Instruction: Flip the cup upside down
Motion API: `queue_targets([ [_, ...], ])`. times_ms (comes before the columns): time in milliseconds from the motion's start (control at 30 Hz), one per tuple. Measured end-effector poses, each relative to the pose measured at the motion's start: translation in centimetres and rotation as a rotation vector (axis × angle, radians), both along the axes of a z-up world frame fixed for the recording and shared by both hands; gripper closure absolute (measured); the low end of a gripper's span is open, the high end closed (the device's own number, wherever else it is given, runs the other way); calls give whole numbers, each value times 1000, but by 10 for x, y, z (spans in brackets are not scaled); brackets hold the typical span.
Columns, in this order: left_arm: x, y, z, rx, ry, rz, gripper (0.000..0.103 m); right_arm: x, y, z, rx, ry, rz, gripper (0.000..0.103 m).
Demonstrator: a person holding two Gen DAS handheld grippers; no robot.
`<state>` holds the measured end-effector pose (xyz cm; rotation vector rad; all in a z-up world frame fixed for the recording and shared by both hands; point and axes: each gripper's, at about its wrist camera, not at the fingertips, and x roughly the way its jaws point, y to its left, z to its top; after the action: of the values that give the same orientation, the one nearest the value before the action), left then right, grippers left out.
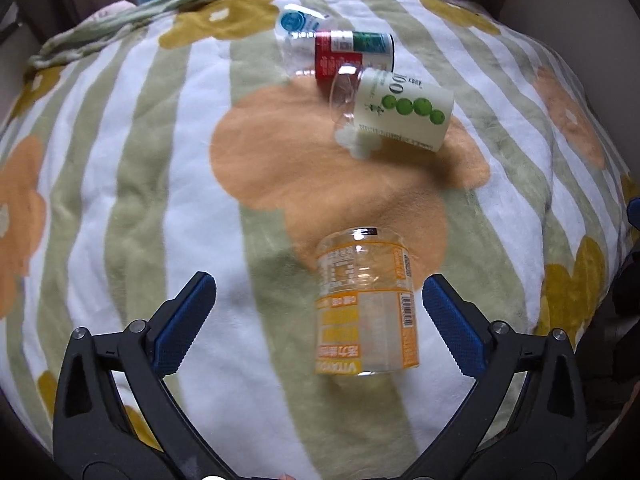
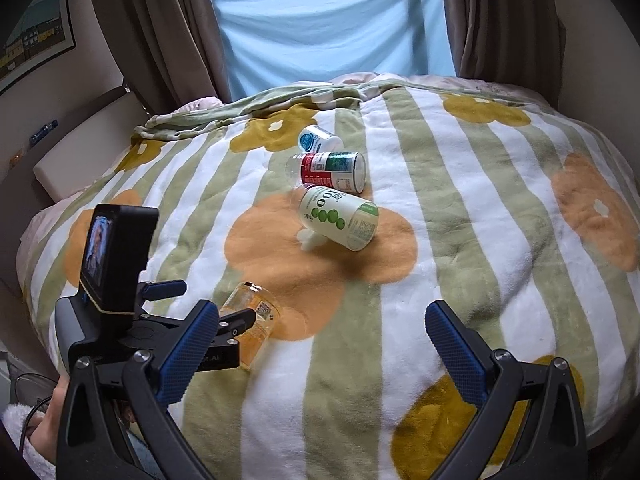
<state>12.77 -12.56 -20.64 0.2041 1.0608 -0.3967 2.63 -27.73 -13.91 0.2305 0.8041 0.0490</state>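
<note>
Your left gripper [image 1: 318, 300] has its blue-padded fingers spread wide on either side of the orange-labelled clear cup [image 1: 366, 304], not touching it. That cup lies tipped on the blanket [image 1: 120, 160], between the fingers, its label printing reading upside down in your left wrist view. From your right wrist view the same cup [image 2: 250, 330] sits low on the left, partly hidden behind the left gripper [image 2: 234, 330] and the camera mounted on it.

Your right gripper [image 2: 318, 330] is also spread open, holding nothing, above a green and white striped part of the blanket.

Farther up the bed, three more containers lie on their sides, close together: a white cup with green dots [image 1: 400, 110], a red and green labelled cup [image 1: 352, 54] touching it, and a white and blue one [image 1: 298, 22] behind.
</note>
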Motion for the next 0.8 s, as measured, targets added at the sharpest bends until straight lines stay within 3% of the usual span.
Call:
queue_targets([
  [133,-9,24,17,20,-57,6,0,21,1,4,71,70,83,0],
  [300,-14,56,22,-25,-60,27,0,59,4,-2,255,215,144,0],
  [533,-14,77,15,-60,-61,28,0,108,29,-56,385,496,143,0],
  [667,-11,81,12,-102,-44,17,0,127,36,-81,415,596,128,18],
  [800,-7,80,6,-111,-27,6,0,136,40,-94,421,653,113,26],
])
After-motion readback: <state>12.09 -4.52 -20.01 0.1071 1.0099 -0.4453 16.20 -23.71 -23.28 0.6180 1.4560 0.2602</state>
